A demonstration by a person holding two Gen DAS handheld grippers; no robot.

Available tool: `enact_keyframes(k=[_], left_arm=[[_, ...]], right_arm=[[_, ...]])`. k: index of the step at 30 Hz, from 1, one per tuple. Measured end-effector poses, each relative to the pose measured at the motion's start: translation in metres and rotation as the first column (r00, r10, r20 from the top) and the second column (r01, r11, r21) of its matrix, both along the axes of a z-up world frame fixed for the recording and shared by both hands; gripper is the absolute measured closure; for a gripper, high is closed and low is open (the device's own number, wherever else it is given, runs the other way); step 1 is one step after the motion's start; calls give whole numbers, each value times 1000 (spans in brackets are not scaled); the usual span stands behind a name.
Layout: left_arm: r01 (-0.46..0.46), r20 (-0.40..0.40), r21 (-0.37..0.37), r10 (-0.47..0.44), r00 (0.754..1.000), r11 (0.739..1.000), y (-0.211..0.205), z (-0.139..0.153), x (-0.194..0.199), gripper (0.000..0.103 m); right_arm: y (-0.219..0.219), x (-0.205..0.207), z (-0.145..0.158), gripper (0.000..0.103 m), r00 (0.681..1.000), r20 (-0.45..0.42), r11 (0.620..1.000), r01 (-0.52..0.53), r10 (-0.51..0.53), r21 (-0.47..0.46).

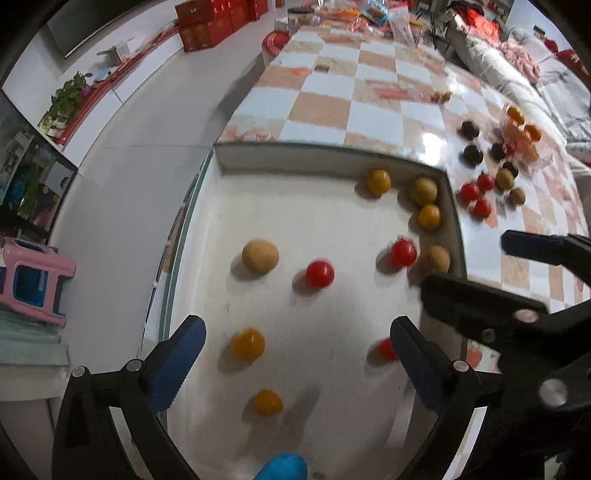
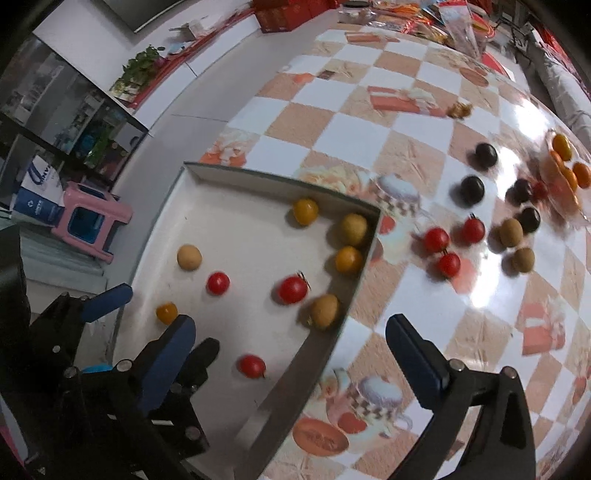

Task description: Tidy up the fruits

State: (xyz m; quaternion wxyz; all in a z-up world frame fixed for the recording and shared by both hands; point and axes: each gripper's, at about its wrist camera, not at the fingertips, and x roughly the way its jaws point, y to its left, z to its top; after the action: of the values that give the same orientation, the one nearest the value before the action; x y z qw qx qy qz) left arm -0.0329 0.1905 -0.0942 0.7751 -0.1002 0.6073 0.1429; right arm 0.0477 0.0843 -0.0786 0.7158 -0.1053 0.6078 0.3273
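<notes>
A white tray lies on the checkered table and holds several small fruits: red tomatoes, yellow-orange ones and tan round ones. Three more red tomatoes, dark round fruits and tan ones lie loose on the table to the tray's right. My left gripper is open and empty above the tray's near part. My right gripper is open and empty over the tray's right wall; it also shows in the left wrist view.
A clear bowl with orange fruits stands at the table's right edge. Packets and red boxes crowd the far end. A pink stool stands on the floor to the left. A blue object shows at the tray's near edge.
</notes>
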Motion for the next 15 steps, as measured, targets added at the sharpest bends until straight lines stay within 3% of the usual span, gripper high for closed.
enact_keyframes(k=[6, 15], left_arm=[[-3, -71, 8, 3, 997, 1000, -5, -8, -9, 2], [19, -70, 34, -16, 997, 999, -15, -1, -18, 2]], right_arm=[[-8, -4, -2, 0, 1000, -18, 999, 19, -19, -34], [-12, -17, -4, 0, 999, -45, 998, 15, -18, -67]])
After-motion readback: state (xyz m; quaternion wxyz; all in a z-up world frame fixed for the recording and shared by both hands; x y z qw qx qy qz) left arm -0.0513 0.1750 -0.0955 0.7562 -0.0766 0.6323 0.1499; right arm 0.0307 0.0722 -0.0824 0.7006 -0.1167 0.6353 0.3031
